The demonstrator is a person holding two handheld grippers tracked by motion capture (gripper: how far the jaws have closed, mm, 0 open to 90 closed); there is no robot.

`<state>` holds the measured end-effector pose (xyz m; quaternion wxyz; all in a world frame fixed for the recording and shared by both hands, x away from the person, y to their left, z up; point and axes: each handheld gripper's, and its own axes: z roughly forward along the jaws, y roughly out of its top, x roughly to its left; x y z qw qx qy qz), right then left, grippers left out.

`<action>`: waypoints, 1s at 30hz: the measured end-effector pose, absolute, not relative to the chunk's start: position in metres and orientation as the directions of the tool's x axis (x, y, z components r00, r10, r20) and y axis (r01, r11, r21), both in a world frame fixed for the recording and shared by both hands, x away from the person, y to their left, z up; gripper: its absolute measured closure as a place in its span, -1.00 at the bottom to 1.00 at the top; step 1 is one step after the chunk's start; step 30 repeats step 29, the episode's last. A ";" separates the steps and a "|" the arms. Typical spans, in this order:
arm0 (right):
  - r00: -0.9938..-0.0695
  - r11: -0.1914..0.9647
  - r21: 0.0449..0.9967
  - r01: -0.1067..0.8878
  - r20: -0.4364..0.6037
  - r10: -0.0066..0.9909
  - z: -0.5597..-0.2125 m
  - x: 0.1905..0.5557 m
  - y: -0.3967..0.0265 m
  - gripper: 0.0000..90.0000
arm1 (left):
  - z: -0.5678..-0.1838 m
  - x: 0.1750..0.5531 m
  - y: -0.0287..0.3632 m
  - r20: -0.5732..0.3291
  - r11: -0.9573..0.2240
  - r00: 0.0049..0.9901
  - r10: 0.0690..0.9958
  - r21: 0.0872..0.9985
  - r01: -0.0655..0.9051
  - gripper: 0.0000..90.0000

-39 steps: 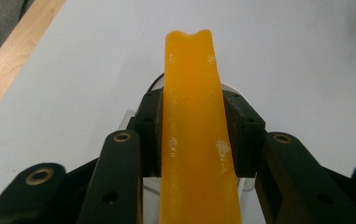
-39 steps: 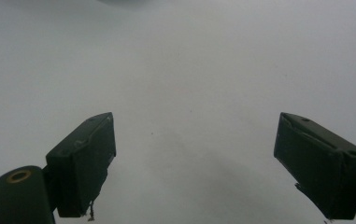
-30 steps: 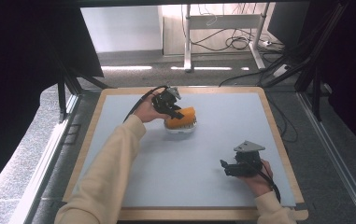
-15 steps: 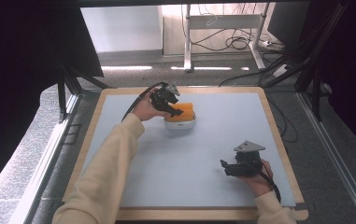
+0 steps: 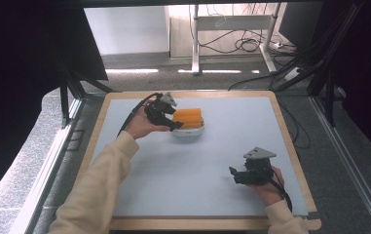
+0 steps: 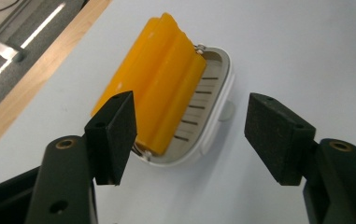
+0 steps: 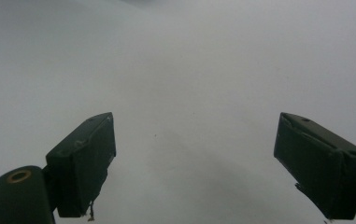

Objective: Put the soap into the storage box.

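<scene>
A white case (image 5: 189, 131) with a raised orange lid (image 5: 188, 117) sits on the pale blue table top (image 5: 207, 161) toward the back. In the left gripper view the orange lid (image 6: 159, 79) stands up from the white case (image 6: 215, 107), whose inside shows dark slots. My left gripper (image 5: 171, 124) (image 6: 192, 135) is open just left of the case, its jaws apart and holding nothing. My right gripper (image 5: 232, 174) (image 7: 194, 168) rests open near the front right, over bare table.
A wooden border (image 5: 290, 141) frames the table top. Beyond the far edge lie a desk frame (image 5: 195, 44) and cables (image 5: 249, 46) on the floor. Dark curtains hang at both sides. Open table surface lies between the two grippers.
My left gripper has drawn back a little to the left from the orange lid, which now stands apart from it. The right gripper has not moved.
</scene>
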<state>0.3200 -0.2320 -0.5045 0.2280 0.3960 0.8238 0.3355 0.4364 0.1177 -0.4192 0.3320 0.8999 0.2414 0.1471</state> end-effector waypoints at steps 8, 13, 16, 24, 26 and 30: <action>-0.588 0.465 0.735 0.494 -0.111 0.801 -0.504 0.318 -0.230 -0.71 | -0.433 0.375 0.145 0.094 -0.628 0.817 0.569 0.691 0.358 -0.26; -0.588 0.466 0.734 0.493 -0.114 0.801 -0.503 0.318 -0.230 -0.71 | -0.442 0.345 0.166 0.061 -0.587 0.789 0.611 0.703 0.401 -0.31; -0.587 0.467 0.734 0.494 -0.115 0.801 -0.503 0.318 -0.229 -0.71 | -0.448 0.334 0.174 0.058 -0.574 0.770 0.635 0.703 0.420 -0.35; -0.584 0.465 0.740 0.486 -0.122 0.803 -0.504 0.319 -0.229 -0.71 | -0.459 0.312 0.197 0.030 -0.527 0.739 0.673 0.721 0.450 -0.41; -0.584 0.465 0.740 0.485 -0.122 0.802 -0.504 0.319 -0.229 -0.71 | -0.459 0.312 0.199 0.028 -0.525 0.736 0.676 0.720 0.455 -0.43; -0.587 0.455 0.747 0.485 -0.107 0.802 -0.504 0.319 -0.229 -0.71 | -0.460 0.311 0.203 0.019 -0.516 0.730 0.684 0.719 0.465 -0.46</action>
